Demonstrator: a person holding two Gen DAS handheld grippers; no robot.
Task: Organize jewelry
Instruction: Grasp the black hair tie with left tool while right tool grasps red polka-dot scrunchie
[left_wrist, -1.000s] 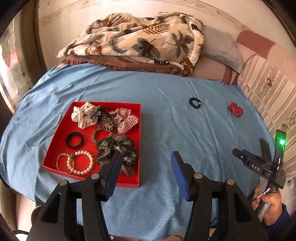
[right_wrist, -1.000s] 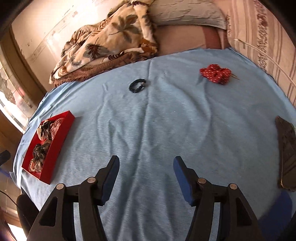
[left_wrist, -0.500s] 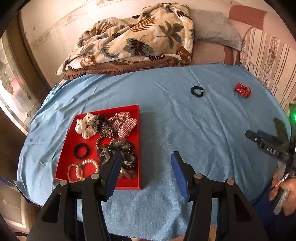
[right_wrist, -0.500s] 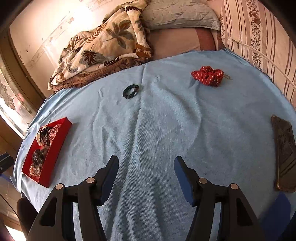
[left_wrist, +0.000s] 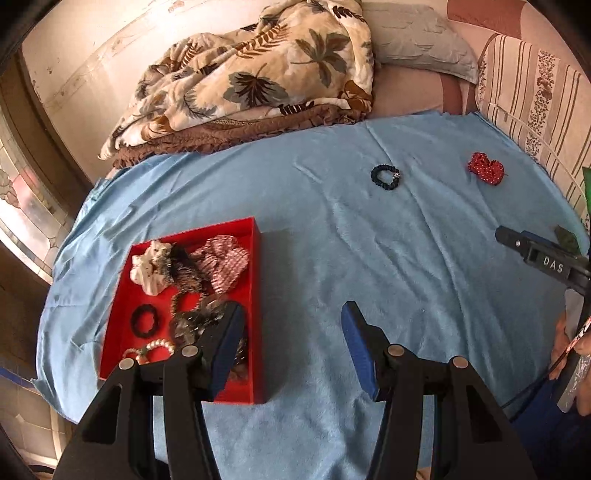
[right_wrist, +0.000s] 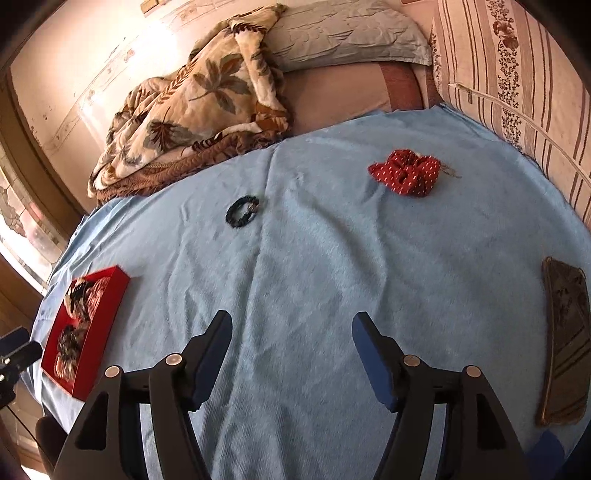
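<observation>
Both claws apart, nothing held.

Matt blue cloth spread, smooth red tray, perhaps card, plush leaf-print blanket, dotted fabric scrunchie

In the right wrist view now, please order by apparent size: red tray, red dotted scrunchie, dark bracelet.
1. red tray
2. red dotted scrunchie
3. dark bracelet
The tray lies nearer the camera, so its lead is partly apparent.
</observation>
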